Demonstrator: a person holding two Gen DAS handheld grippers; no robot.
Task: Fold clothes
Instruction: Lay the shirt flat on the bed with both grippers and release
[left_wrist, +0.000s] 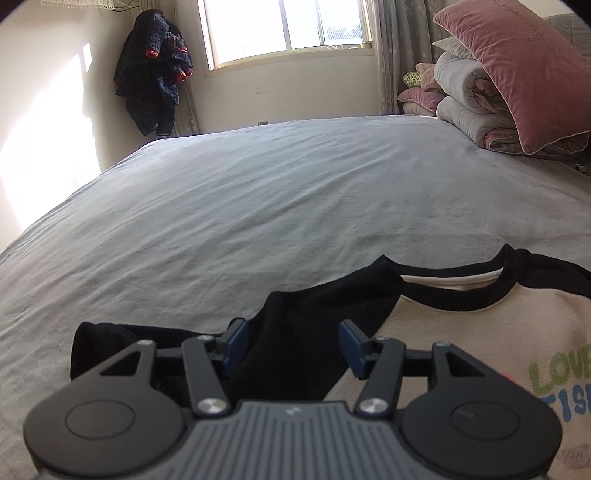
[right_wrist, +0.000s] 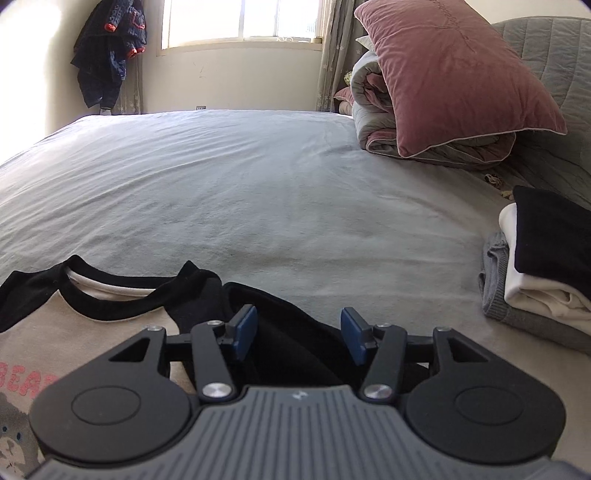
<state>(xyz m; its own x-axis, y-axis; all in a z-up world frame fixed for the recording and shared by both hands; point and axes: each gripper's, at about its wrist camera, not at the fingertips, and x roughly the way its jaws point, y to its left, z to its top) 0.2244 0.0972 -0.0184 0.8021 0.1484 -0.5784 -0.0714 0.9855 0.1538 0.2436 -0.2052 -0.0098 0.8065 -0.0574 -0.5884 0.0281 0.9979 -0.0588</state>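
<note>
Bedroom: bed (left_wrist: 258, 192) under a bright window (left_wrist: 284, 26).
Daylight is falling on the cream wall (left_wrist: 48, 122). A dark jacket (left_wrist: 153, 70) is hanging in the corner; a pink pillow (right_wrist: 454, 74) is leaning on a rolled quilt (left_wrist: 469, 107) beside the curtain (left_wrist: 395, 55).

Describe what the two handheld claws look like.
The left claw and right claw match: grey ribbed body with a small white logo, two round black discs, black linkage arms with silver bolts, and blue pads on the fingers. No cables or sleeves show.
</note>
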